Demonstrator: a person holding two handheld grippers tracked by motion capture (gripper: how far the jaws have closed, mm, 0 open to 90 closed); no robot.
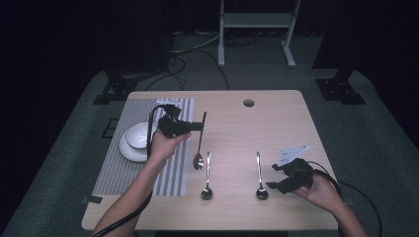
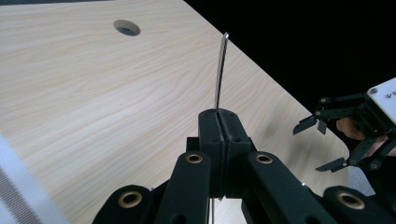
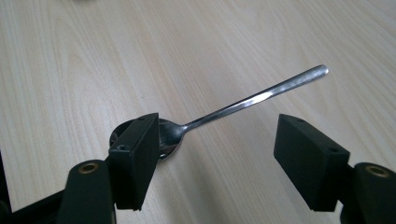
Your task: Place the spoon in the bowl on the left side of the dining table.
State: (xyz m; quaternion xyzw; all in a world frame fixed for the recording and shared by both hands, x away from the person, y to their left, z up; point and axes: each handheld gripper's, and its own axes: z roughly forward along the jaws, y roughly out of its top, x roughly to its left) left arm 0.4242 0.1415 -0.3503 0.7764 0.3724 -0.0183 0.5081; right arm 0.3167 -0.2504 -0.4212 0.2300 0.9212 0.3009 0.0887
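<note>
1. My left gripper (image 1: 201, 126) is clamped shut on the handle of a spoon (image 1: 199, 148), held in the air just right of the striped placemat (image 1: 173, 173), at about ten o'clock from the table's (image 1: 276, 118) centre.
2. My right gripper (image 1: 274, 176) stands wide with nothing gripped, beside the right-hand spoon (image 1: 260, 177) lying at about five o'clock.
3. The thin handle could pivot between the pads; a quick swing would do it.
4. The hanging bowl could clip the middle spoon (image 1: 207, 177) if I carry it low.
5. The held spoon's long axis runs from twelve to six: handle tip to twelve, bowl to six.
6. The right-hand spoon points likewise.
</note>
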